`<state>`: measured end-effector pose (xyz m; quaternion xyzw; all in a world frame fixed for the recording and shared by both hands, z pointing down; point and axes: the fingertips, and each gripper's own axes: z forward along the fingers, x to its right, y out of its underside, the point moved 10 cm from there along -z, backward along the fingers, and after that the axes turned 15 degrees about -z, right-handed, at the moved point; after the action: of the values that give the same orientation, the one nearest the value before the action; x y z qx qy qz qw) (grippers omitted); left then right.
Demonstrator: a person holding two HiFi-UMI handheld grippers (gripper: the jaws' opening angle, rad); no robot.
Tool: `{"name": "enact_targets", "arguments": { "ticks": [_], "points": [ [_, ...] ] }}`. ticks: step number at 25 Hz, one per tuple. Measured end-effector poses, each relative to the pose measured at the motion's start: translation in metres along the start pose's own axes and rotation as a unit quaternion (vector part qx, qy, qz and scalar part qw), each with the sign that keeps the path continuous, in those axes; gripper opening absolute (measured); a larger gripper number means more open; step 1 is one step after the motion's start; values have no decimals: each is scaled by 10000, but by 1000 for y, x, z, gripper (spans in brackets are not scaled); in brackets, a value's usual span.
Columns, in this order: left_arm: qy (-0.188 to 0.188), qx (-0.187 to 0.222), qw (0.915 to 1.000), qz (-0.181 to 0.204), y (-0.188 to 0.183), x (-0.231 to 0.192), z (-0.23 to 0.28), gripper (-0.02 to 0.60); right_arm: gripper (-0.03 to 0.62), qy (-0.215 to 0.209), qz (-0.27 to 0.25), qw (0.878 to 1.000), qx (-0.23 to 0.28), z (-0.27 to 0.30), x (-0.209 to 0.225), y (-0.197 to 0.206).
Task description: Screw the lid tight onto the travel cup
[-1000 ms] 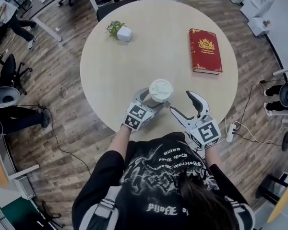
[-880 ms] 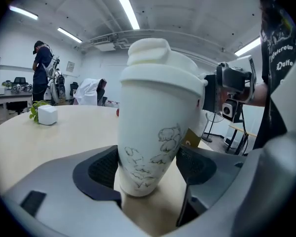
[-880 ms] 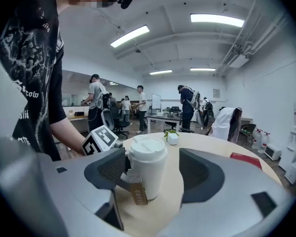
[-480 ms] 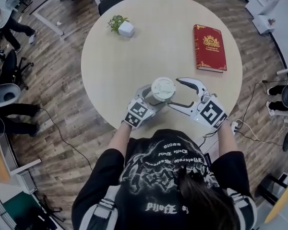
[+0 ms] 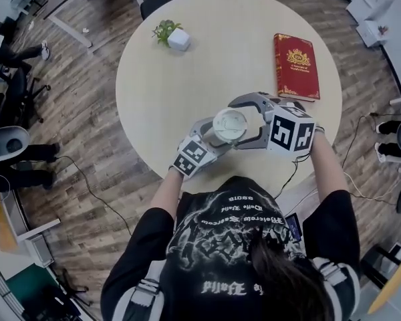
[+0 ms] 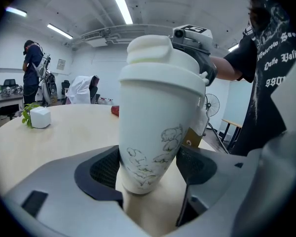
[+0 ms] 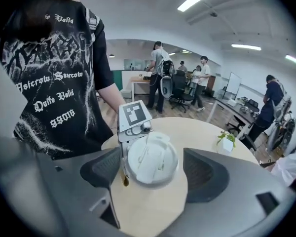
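The white cup (image 6: 155, 132) is over the near part of the round table (image 5: 174, 99), just in front of the person, with its white lid (image 5: 228, 124) sitting on top. The left gripper (image 6: 150, 169) is closed on the lower body of the cup: both dark pads (image 6: 106, 169) press on its sides, one on each side, and the cup stands slightly tilted between them. The right gripper (image 7: 155, 171) comes from the other side and points down at the lid, which is between its jaws. These jaws have just been opening and now stand wide. There is a clear gap between the lid and one pad (image 7: 202, 174); the other pad is very close to the rim, and it may be touching it, but this is not clear. The two grippers are close together, with the cup between them. A red book (image 5: 296, 67) lies farther on the table, and a small plant (image 5: 170, 37) stands near the far edge, both well apart from the cup.
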<state>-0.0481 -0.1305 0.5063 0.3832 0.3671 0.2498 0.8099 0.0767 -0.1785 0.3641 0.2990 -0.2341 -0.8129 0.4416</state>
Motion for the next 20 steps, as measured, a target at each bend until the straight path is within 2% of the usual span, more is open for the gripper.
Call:
{"name": "enact_targets", "arguments": {
  "ticks": [3, 4, 7, 14, 18, 20],
  "points": [
    [20, -40, 10000, 12, -1, -1, 1, 374, 392, -362, -100, 9991, -217, 12, 4, 3],
    [23, -50, 10000, 15, -1, -1, 1, 374, 370, -382, -86, 9990, -225, 14, 5, 3],
    [13, -45, 10000, 14, -1, -1, 1, 374, 368, -216, 12, 9995, -223, 14, 2, 3],
    [-80, 50, 9999, -42, 2, -1, 1, 374, 367, 806, 566, 9950, -136, 14, -16, 4],
    [-185, 124, 9997, -81, 4, 2, 0, 374, 367, 1578, 1059, 9816, -159, 15, -30, -1],
    [-236, 158, 9996, -87, 5, 4, -1, 374, 367, 1823, 1288, 9746, -199, 17, -35, -3]
  ]
}}
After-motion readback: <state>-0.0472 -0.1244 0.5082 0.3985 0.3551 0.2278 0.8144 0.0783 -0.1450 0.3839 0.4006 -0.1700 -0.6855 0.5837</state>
